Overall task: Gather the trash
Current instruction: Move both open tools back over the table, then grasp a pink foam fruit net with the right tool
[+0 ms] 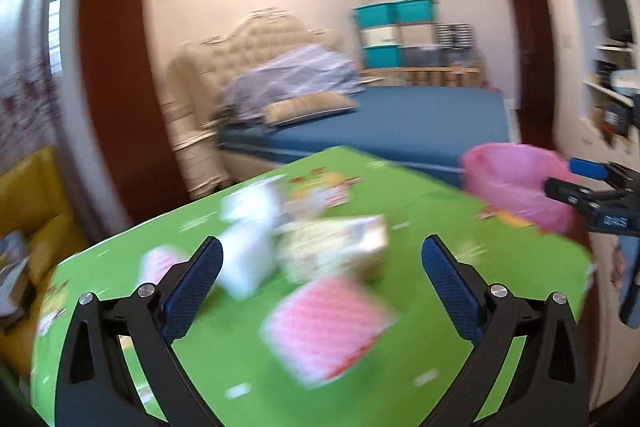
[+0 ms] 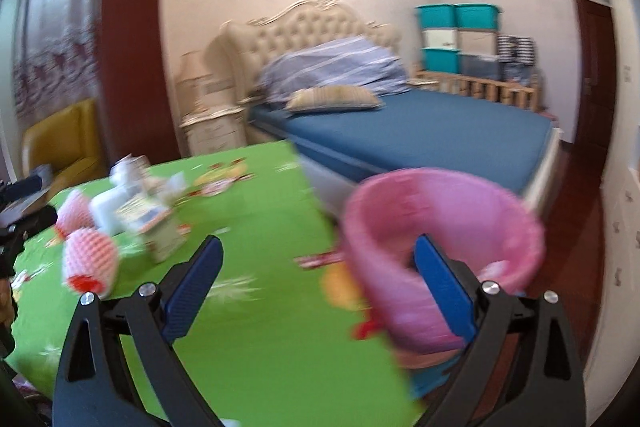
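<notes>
A green table point(image 1: 360, 387) holds blurred trash: a pink foam net sleeve point(image 1: 328, 327), a second pink sleeve point(image 1: 158, 263), white crumpled paper point(image 1: 248, 247) and a printed carton point(image 1: 340, 247). My left gripper point(image 1: 322, 269) is open and empty above the near sleeve. A pink-lined trash bin point(image 2: 432, 251) stands at the table's right edge and also shows in the left wrist view point(image 1: 516, 183). My right gripper point(image 2: 318, 267) is open and empty, its right finger in front of the bin. The trash also shows in the right wrist view point(image 2: 120, 219). The right gripper also shows in the left wrist view point(image 1: 592, 203).
A bed with a blue sheet point(image 2: 420, 135) stands behind the table. A yellow armchair point(image 2: 68, 143) is at the left. A nightstand point(image 2: 212, 127) is beside the bed. Stacked teal storage boxes point(image 2: 456, 35) are at the far wall.
</notes>
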